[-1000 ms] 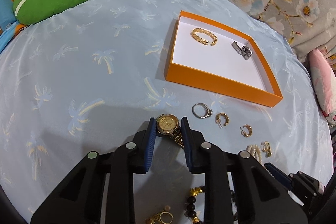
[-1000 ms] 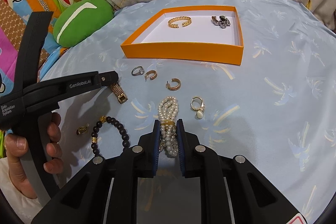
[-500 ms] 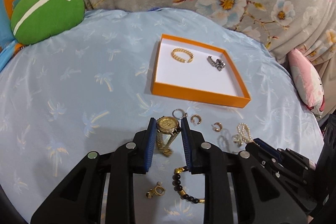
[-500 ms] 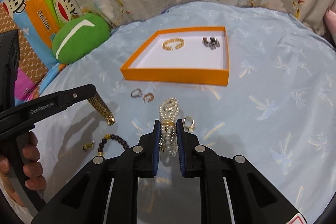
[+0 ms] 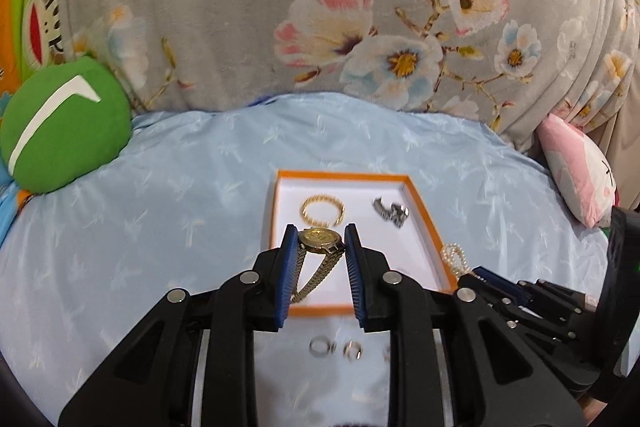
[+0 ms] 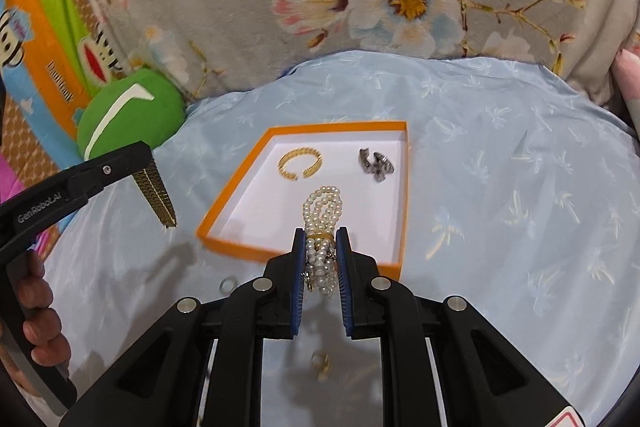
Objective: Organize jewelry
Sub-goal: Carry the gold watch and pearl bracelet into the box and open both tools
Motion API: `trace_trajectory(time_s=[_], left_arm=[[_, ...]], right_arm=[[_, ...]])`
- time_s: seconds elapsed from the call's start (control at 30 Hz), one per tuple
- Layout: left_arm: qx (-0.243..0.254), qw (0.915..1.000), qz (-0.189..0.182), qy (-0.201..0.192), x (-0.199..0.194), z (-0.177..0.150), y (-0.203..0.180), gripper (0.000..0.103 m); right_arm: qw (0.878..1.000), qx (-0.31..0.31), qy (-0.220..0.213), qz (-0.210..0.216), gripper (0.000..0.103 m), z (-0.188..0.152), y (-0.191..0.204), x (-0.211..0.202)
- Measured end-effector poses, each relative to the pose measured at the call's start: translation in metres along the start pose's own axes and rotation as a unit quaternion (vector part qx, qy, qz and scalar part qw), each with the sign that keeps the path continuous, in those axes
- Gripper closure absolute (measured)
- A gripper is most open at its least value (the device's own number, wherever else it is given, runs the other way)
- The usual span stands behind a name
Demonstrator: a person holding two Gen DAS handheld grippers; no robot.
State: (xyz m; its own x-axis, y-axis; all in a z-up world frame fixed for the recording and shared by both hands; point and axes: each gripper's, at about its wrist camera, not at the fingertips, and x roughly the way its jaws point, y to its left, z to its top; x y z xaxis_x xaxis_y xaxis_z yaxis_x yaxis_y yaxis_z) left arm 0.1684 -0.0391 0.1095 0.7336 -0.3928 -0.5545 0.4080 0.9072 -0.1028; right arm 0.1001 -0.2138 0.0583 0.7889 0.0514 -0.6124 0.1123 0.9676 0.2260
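Note:
My left gripper is shut on a gold watch, held in the air near the orange box; its band hangs down. My right gripper is shut on a pearl bracelet, held above the box's near edge. The box holds a gold bangle and a silver piece; both also show in the right wrist view, the bangle left of the silver piece. The pearls also show in the left wrist view.
Loose rings and an earring lie on the light blue cloth in front of the box. A green cushion sits at the left, a pink pillow at the right, floral fabric behind.
Both grippers have lifted their pieces off the cloth and moved forward toward the orange box. The watch band now hangs free in the air.

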Motion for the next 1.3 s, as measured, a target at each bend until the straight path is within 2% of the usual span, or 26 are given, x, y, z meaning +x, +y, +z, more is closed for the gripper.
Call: trace_trajectory(time_s=[0.17, 0.23, 0.47, 0.8, 0.87, 0.9, 1.0, 1.17, 1.3], left_arm=[[-0.001, 0.9999, -0.009, 0.006, 0.047, 0.015, -0.004, 0.080], [-0.004, 0.9997, -0.016, 0.016, 0.065, 0.015, -0.004, 0.080], [0.000, 0.9983, -0.005, 0.057, 0.120, 0.003, -0.002, 0.080], [-0.002, 0.9963, 0.005, 0.086, 0.147, -0.015, 0.004, 0.079], [-0.005, 0.9966, 0.006, 0.083, 0.147, -0.017, 0.005, 0.075], [-0.005, 0.9968, 0.009, 0.079, 0.146, -0.017, 0.006, 0.066], [-0.009, 0.9981, 0.009, 0.059, 0.133, -0.014, 0.010, 0.053], [-0.016, 0.9994, 0.019, 0.024, 0.088, -0.008, 0.027, 0.051], [-0.018, 0.9988, 0.044, 0.008, 0.041, -0.021, 0.048, 0.051]], right_arm=[[1.000, 0.012, 0.013, -0.012, 0.089, 0.019, -0.011, 0.036], [1.000, 0.011, 0.017, -0.020, 0.089, 0.023, -0.014, 0.049], [0.999, 0.020, 0.040, -0.025, 0.089, 0.026, -0.024, 0.088], [0.998, 0.011, 0.053, -0.031, 0.089, 0.021, -0.026, 0.110], [0.998, 0.005, 0.048, -0.038, 0.086, 0.020, -0.025, 0.108], [0.998, 0.003, 0.044, -0.041, 0.085, 0.020, -0.025, 0.106], [0.999, 0.011, 0.029, -0.036, 0.081, 0.021, -0.027, 0.094], [0.999, 0.026, -0.001, -0.026, 0.078, 0.013, -0.033, 0.051], [0.999, 0.023, -0.015, -0.023, 0.073, -0.011, -0.032, 0.010]])
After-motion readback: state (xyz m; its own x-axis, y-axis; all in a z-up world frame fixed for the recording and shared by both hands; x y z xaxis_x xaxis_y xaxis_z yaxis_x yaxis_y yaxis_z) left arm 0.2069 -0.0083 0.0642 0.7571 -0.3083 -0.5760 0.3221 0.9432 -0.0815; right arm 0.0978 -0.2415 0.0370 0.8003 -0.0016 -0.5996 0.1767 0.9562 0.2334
